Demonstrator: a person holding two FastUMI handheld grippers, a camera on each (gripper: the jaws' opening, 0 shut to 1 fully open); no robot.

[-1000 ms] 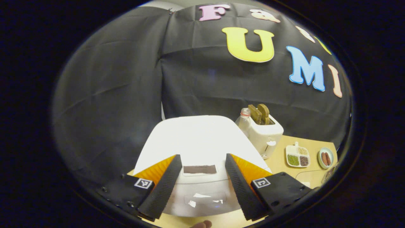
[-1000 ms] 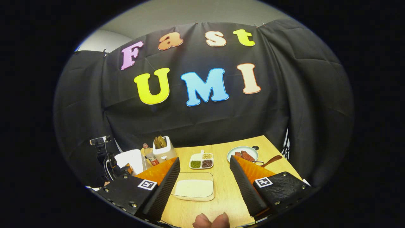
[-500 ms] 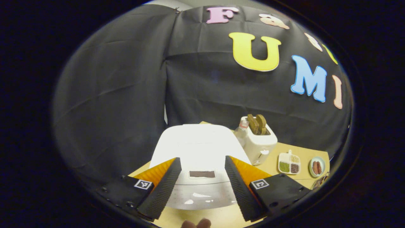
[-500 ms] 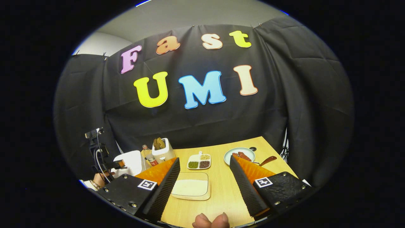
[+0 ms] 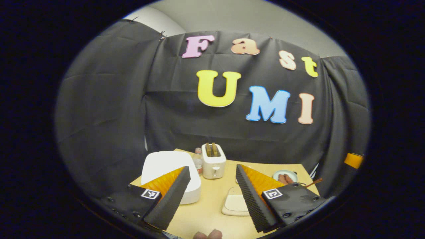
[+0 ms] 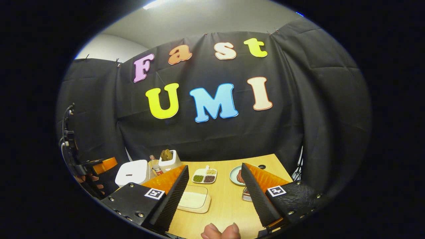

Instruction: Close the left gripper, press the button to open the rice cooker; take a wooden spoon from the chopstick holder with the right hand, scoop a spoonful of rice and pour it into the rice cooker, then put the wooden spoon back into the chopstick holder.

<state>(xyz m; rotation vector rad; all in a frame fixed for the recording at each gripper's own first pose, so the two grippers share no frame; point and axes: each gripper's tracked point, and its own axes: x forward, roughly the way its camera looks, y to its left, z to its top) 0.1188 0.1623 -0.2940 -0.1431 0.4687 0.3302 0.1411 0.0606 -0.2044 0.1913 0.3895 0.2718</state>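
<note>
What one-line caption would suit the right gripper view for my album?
Open right gripper poised above a wooden table, with a closed white rice cooker at left.

A bare strip of wooden table (image 6: pixel 229 205) runs forward between the wide-apart fingers of the right gripper (image 6: pixel 214 196). A shallow tray of rice (image 6: pixel 193 202) lies just left of that strip. At the far left, a closed white rice cooker (image 6: pixel 132 172), a bottle (image 6: pixel 155 167) and a white holder (image 6: pixel 169 161) stand close together in a row. A divided dish (image 6: pixel 204 176) and a plate (image 6: pixel 236 176) sit farther back.
</note>
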